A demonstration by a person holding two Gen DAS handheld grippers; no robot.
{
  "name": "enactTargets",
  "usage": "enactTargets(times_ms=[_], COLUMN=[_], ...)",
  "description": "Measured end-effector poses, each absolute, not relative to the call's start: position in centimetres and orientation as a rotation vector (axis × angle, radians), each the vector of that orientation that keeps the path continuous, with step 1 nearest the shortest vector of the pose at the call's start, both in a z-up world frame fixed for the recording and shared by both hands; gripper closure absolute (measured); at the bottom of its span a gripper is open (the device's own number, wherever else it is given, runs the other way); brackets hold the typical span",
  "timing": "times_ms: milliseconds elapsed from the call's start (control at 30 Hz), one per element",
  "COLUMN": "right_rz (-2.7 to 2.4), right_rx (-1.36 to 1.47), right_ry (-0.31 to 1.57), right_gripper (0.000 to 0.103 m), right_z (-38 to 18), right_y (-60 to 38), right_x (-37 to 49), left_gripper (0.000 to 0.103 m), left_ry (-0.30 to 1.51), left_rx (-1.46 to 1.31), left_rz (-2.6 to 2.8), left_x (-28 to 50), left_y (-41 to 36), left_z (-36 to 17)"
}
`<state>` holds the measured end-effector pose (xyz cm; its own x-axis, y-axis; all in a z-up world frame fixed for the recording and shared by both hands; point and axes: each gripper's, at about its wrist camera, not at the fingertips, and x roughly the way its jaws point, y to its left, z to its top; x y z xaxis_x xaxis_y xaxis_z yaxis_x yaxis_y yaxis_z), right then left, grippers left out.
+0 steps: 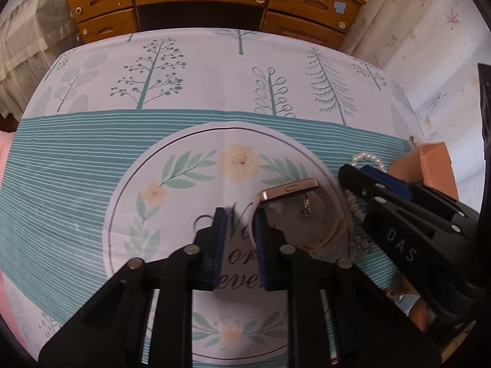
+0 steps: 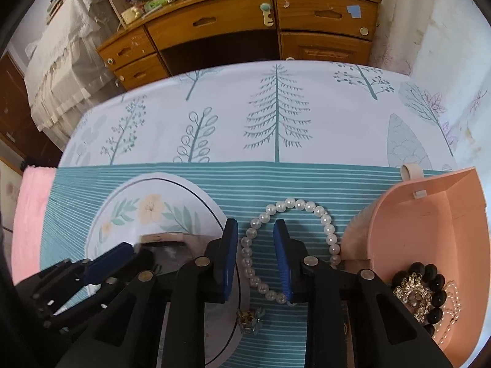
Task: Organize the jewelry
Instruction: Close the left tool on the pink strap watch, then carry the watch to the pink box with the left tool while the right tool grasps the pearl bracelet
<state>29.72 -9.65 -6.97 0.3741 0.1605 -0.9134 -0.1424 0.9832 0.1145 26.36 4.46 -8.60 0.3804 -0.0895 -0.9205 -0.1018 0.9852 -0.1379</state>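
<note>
The right gripper (image 1: 365, 173) hides most of the pearl bracelet (image 1: 366, 158) beside the pink jewelry box (image 1: 435, 165). That box (image 2: 429, 230) is cut off by the picture's edge, its contents only partly visible.

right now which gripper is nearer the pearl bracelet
Right. The right gripper is open directly over the pearl bracelet, one strand between its fingers. The left gripper sits off to the bracelet's left, beside the watch.

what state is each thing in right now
left tongs: open, pad beside the watch strap, not gripping
right tongs: open, straddling one side of the pearl bracelet
watch: on the cloth, strap looped
pearl bracelet: flat on the cloth, closed loop
pink box: open, black bead bracelet and brooch inside
ring: loose on the cloth
desk drawers: shut
</note>
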Motion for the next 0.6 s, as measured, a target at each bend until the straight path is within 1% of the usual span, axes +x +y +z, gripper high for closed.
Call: enactTargets(times_ms=[200,267,367,433,600], right_rz=[0.153,0.168,0.170,0.191,0.256], right_rx=[-0.159,-0.193,-0.192,-0.158,-0.067], right_ry=[1.160,1.158,1.160,1.166,1.112], right_gripper=[0.082,0.094,0.095,0.096,0.096], right_z=[-7.2,-7.2,-7.1,-7.0,-4.5], right_y=[-7.5,-6.8,-6.5,-6.7,-7.9], right_x=[29.3,29.2,29.0,28.7,27.1], left_gripper=[0.089,0.089,0.089,0.101,0.102], left_ry=[1.212,1.212,1.212,1.217,1.222], left_rx=[-0.182,-0.179,-0.168,-0.187,-0.243], left_rz=[0.024,0.022,0.029,0.030,0.033], left_x=[25.5,24.9,24.6,24.3,23.6], left_y=[7.2,7.7,7.8,8.0,8.8], left_z=[-8.4,-8.3,-8.3,-8.3,-7.8])
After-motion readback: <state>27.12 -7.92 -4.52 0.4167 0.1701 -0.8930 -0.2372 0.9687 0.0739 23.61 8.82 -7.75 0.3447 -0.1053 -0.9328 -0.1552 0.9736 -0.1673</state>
